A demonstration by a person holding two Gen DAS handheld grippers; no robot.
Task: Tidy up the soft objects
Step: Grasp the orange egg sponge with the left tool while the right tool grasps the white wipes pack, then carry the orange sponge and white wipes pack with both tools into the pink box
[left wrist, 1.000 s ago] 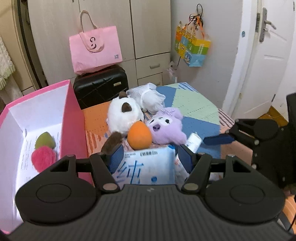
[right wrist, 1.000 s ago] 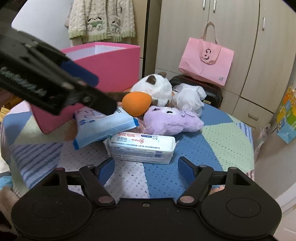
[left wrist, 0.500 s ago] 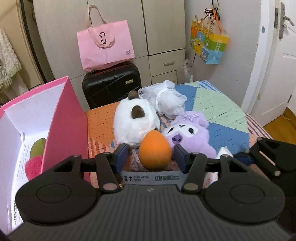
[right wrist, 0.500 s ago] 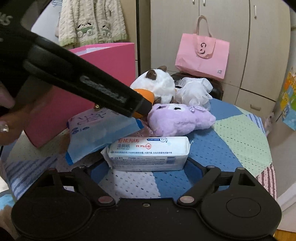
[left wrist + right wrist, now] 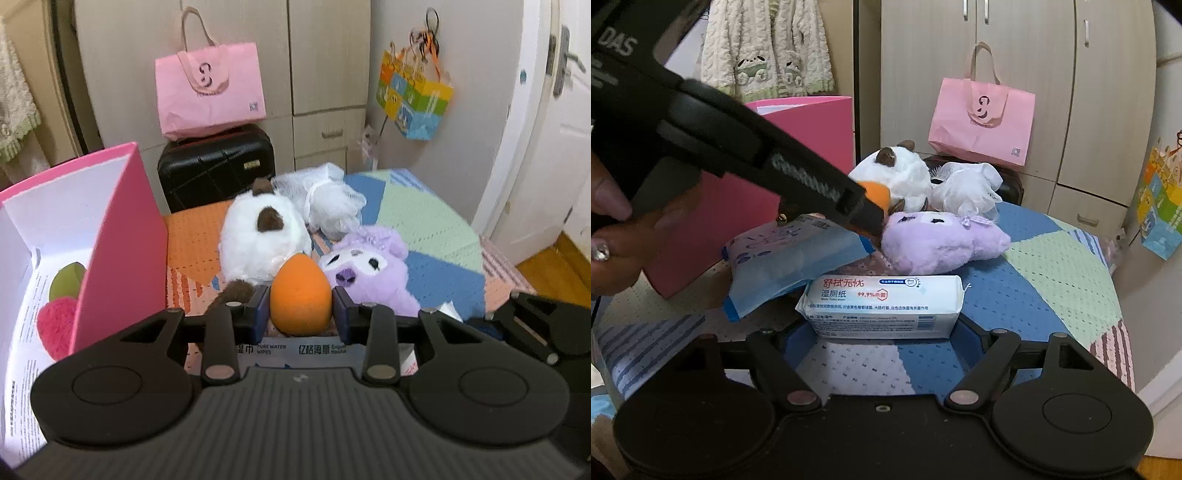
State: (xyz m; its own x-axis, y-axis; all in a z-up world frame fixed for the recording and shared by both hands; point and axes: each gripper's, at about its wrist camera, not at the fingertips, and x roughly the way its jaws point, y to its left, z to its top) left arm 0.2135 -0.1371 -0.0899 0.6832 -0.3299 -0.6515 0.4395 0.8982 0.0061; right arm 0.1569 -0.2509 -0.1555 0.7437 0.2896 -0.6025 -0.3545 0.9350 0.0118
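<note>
My left tongs [image 5: 300,309] are closing on the smooth orange egg-shaped sponge [image 5: 300,295], pads touching; only the right view shows my right tongs [image 5: 882,334] closing around the white wipes pack [image 5: 882,308].

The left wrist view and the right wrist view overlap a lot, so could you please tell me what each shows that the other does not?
Only the left wrist view shows inside the pink cardboard box, with a fuzzy red ball and a green sponge, and the closing left gripper around the orange egg-shaped sponge.

Only the right wrist view shows the white wet-wipe pack between the closing right gripper fingers.

Both show the purple plush toy, white plush and mesh puff.
</note>
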